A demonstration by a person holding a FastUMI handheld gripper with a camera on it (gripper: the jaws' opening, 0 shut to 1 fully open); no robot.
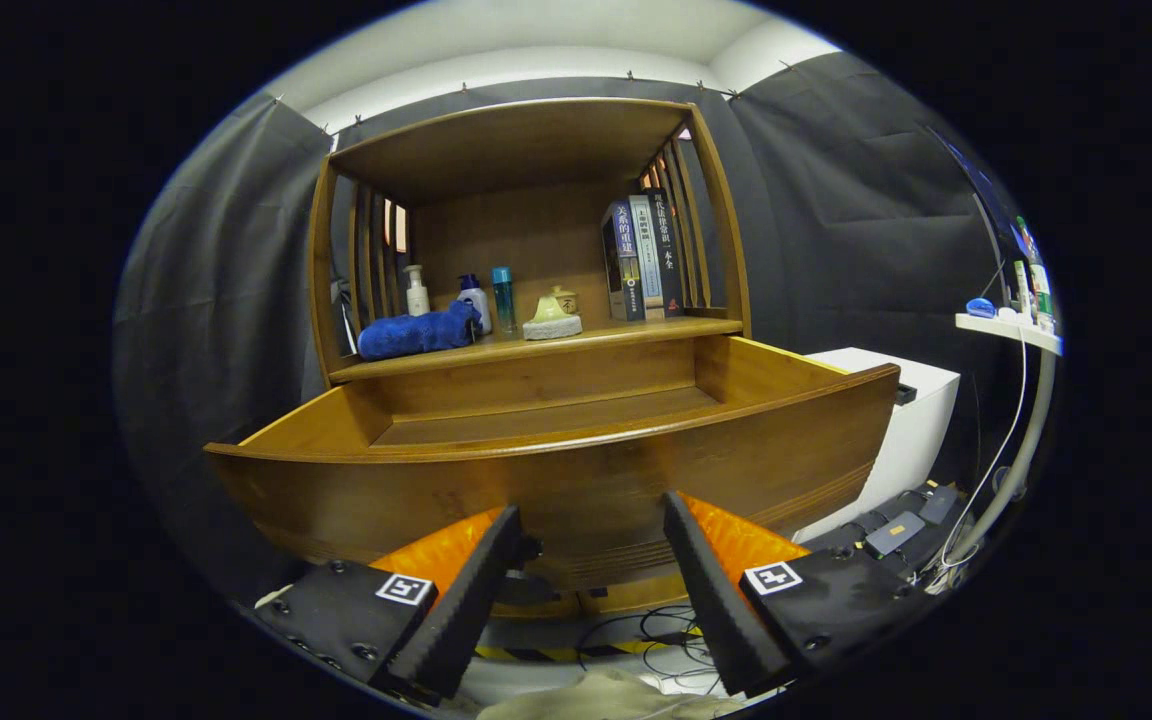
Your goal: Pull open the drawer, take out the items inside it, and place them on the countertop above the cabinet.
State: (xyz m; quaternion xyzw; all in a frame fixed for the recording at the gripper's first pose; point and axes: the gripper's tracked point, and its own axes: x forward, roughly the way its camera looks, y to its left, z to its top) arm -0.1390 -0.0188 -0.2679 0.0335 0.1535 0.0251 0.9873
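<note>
The gripper (591,530) is standing wide open, its two fingers spread apart with nothing between them but the lower front of the drawer (556,480), which is sitting just ahead of the tips. The left finger (466,590) is pointing toward 1 o'clock and the right finger (711,590) toward 11 o'clock. A small dark knob (528,549) is showing just beside the left fingertip, at its 3 o'clock, low on the drawer front — whether the finger is touching it cannot be told.

The drawer is standing pulled out from the cabinet, its curved front rim running across above the fingers at 12 o'clock. The part of its inside that is showing is bare wood; the bottom near the front is hidden behind the rim.

Beyond the drawer, at 12 o'clock, the countertop (626,334) is carrying several things — a blue cloth (416,333) lying toward 11 o'clock, three bottles (476,300) standing behind it, a pale ornament (552,318) near the middle, and books (644,258) standing upright toward 1 o'clock. A white box (911,420) is standing at 2 o'clock of the drawer, with cables (976,500) hanging beside it.
</note>
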